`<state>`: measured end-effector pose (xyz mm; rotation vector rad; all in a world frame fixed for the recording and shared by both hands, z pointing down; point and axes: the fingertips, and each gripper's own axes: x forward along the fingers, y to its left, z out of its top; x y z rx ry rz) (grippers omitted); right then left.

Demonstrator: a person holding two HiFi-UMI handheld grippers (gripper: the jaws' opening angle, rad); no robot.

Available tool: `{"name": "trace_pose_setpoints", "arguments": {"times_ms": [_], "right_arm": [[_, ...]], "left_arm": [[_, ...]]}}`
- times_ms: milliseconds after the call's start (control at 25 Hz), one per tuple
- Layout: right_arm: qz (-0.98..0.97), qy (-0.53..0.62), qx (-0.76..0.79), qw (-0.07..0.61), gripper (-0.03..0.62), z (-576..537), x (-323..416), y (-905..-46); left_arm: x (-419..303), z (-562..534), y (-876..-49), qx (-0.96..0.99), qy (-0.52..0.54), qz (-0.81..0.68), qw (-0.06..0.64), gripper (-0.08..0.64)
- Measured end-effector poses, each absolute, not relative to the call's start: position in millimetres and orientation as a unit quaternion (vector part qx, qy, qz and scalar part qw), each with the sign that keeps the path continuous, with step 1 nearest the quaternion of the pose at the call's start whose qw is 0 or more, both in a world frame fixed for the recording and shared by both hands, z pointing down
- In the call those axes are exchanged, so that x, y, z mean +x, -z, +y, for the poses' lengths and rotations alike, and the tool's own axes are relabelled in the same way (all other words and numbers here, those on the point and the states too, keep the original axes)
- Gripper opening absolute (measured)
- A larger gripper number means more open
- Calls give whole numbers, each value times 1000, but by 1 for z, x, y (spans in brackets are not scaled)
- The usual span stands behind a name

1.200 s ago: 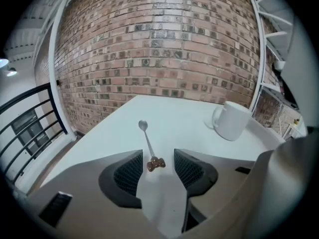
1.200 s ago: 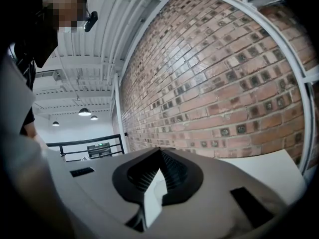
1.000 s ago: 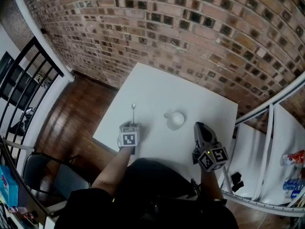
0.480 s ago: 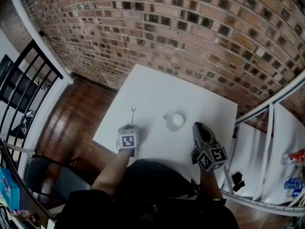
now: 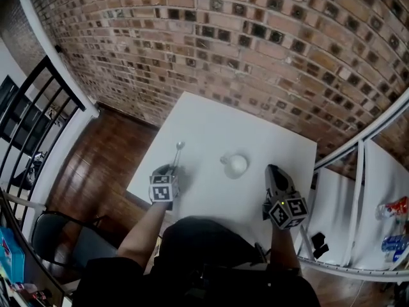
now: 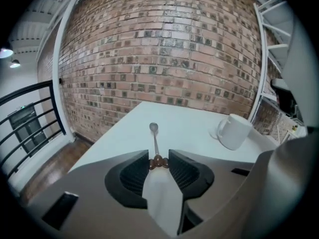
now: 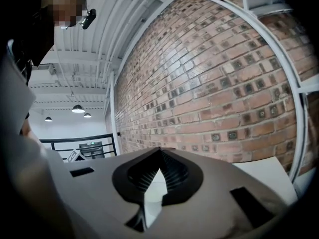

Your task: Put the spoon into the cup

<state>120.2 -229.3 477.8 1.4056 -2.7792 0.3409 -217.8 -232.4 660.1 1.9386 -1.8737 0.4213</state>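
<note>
Currently your left gripper (image 6: 158, 162) clamps the spoon (image 6: 154, 134) by its handle; the cup (image 6: 234, 131) stands at 2 o'clock. Your right gripper (image 7: 159, 151) has its jaws together, empty.

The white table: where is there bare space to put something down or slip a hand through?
The far half of the white square table, between the brick wall and the white ceramic cup, is bare; so is the strip right of the cup. It is crowded near the left gripper, shut on the slim metal spoon.

Spoon (image 6: 155, 141) handle tip partly hidden in left tool (image 6: 159, 162), prob. pinched.
</note>
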Motion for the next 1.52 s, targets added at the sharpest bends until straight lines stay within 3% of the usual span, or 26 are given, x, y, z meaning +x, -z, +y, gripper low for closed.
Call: {"name": "trace_pose_setpoints", "arguments": {"times_ms": [320,640,1000,1520], "right_arm": [[-890,-94,446,21,5,-220,109,-482],[-891,-82,443,48,5,-212,107,-485],[-887,-91,447,72,5,-202,115,-498],[-867,-126,479,53,5,-182,141,-502]], "left_arm": [[-223,-230,-574,747,-133,-646,77,130],[-227,-220,-500,788,-76,-611,14,130],[-163,-214,-479,863,-47,-503,7,130],[-43,-215,-521,937,-130,-324,25,130]]}}
